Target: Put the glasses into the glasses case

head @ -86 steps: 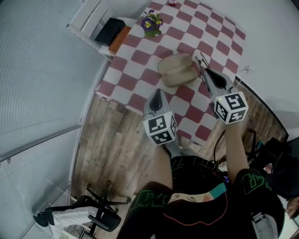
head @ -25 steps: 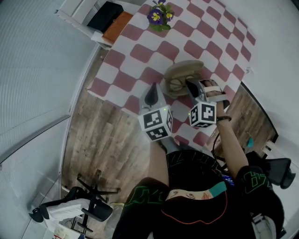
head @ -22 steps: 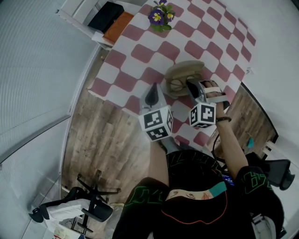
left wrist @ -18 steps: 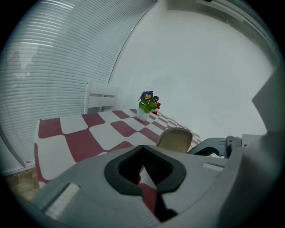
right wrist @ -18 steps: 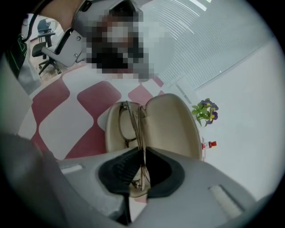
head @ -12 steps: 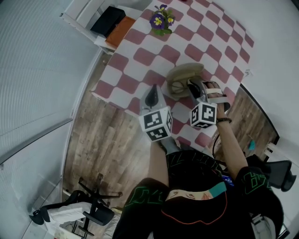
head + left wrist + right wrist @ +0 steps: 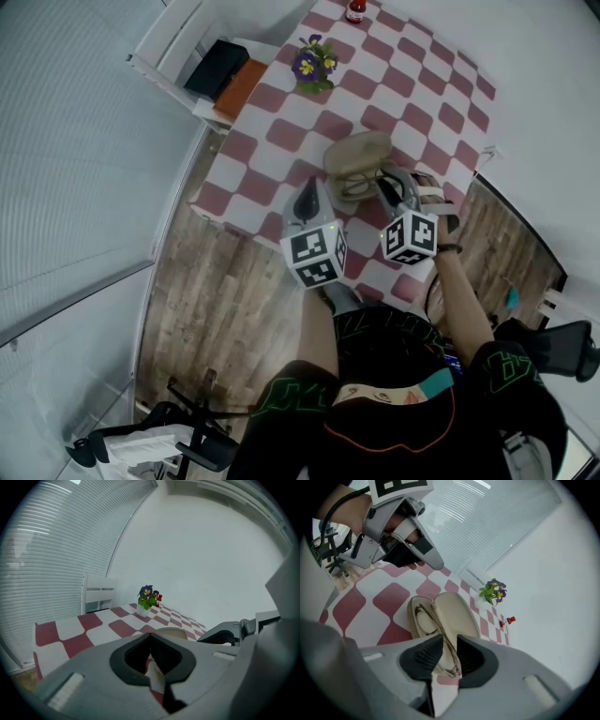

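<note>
At the near edge of the red-and-white checked table (image 7: 281,112), the person's left gripper (image 7: 150,638) hangs with its jaws closed tip to tip on nothing, clear of the work. Just beyond it, the right gripper (image 7: 447,645) has its jaws a narrow gap apart, and the near end of the glasses (image 7: 425,619) spans that gap, apparently pinched between the pads. The thin-framed glasses run from the jaws into the open beige glasses case (image 7: 454,613). Their far lens lies in the case's left half, while the near end stands over the rim rather than inside. The case sits open on the table, its two halves side by side, and neither gripper is on it. Farther back stand a small pot of purple and yellow flowers (image 7: 309,66) and, near the far edge, a little red bottle (image 7: 356,9). The placing looks close to done, but the risks are plain. If the jaws let go with the near end over the rim, the glasses could tip out onto the table or lie across the edge and block the lid. Pressing down while clamped could bend the slender frame. With no grip on it, the light case could slide or rock under any sideways push.
</note>
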Tool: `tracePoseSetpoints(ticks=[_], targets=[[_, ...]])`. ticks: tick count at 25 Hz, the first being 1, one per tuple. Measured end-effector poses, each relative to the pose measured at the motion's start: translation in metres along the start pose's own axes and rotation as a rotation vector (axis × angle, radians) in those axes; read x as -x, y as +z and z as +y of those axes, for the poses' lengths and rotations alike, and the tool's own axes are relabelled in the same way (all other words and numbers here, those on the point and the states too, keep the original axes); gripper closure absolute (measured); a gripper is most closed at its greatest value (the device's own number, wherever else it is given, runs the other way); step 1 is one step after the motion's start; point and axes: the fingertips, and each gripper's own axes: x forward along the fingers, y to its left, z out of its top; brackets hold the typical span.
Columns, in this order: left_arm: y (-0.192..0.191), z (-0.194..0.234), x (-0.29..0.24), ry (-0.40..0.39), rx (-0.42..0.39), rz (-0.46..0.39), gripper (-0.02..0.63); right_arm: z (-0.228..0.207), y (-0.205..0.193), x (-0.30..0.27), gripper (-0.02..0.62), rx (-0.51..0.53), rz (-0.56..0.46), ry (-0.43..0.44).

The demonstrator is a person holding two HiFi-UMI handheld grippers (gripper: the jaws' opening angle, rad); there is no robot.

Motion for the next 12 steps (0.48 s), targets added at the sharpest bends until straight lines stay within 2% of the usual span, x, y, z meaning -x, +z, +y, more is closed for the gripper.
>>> tracePoseSetpoints(ticks=[12], targets=[[0.016, -0.013, 0.002, -0.025, -0.035, -0.024, 0.595, -0.01, 0.005, 0.01, 0.497, -0.139, -0.086, 0.036]])
